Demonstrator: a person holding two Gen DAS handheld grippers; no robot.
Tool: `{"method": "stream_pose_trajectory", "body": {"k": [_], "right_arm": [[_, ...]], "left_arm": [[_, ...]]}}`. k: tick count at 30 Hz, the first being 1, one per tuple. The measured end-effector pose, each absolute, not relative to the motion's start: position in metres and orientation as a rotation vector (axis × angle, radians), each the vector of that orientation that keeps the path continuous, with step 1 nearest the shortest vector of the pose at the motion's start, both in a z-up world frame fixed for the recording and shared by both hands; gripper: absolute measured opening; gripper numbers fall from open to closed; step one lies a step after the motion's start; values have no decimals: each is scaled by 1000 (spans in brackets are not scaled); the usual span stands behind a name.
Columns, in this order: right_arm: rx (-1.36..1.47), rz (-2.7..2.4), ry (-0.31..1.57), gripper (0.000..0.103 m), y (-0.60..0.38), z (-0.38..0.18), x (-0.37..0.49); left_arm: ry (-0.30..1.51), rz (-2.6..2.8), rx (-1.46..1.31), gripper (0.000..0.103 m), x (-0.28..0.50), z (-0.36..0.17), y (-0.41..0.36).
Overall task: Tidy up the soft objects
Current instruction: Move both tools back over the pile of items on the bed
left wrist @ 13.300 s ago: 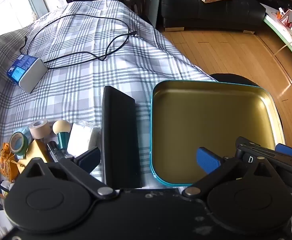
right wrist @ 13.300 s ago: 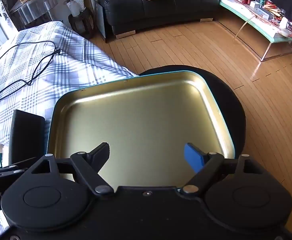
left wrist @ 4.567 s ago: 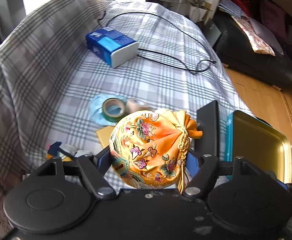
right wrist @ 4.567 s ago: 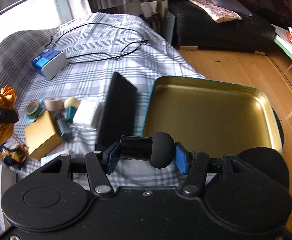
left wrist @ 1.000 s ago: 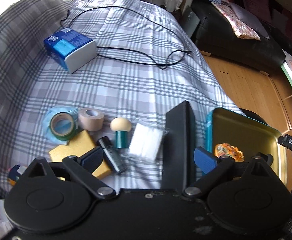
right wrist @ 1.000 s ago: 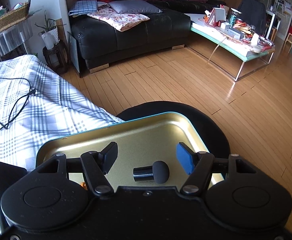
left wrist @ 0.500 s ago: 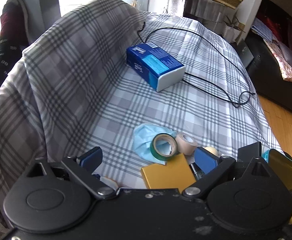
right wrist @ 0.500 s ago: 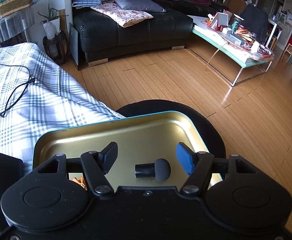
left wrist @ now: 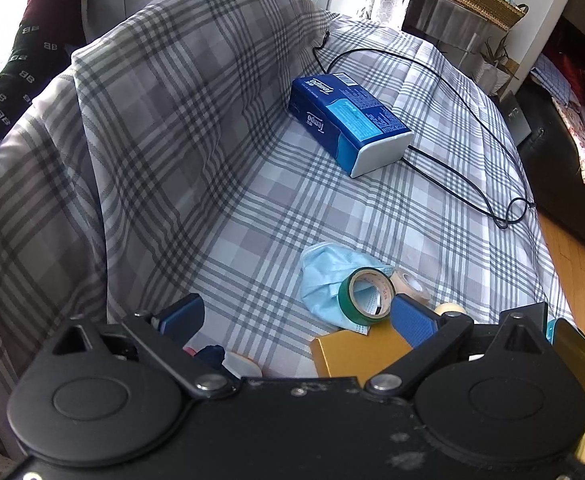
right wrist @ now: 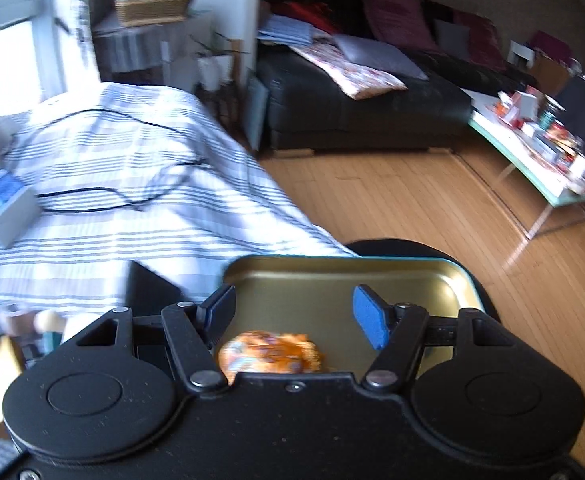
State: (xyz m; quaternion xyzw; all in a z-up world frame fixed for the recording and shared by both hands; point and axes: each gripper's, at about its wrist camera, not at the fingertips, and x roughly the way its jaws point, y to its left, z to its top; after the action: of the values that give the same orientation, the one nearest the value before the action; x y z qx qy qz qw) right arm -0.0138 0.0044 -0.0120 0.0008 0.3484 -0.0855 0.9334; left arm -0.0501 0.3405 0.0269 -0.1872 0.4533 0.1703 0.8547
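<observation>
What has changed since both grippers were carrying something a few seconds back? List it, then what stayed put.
The left gripper let go of the orange embroidered pouch, which now lies in the gold tray; it has swung back over the bed and is open and empty. The right gripper dropped its black-tipped brush and is open too. The face mask, green tape and tissue box lie as before.

On the checked bedspread (left wrist: 220,184), a tissue box (left wrist: 348,122) lies far back with a cable (left wrist: 452,160) running behind and to its right. Nearer, a tape roll (left wrist: 366,290) rests on a face mask (left wrist: 324,276), a second roll (left wrist: 410,286) touching its right side. In the blurred right-wrist view, what seems a pouch (right wrist: 270,352) lies in the tray (right wrist: 372,270).
</observation>
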Motion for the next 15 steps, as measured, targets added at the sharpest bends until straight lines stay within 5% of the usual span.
{"method": "stream_pose_trajectory", "body": {"k": [15], "right_arm": [[-136,100,679,63,122,-13,1]], "left_arm": [[925,531,-387,100,-65,30,367]]}}
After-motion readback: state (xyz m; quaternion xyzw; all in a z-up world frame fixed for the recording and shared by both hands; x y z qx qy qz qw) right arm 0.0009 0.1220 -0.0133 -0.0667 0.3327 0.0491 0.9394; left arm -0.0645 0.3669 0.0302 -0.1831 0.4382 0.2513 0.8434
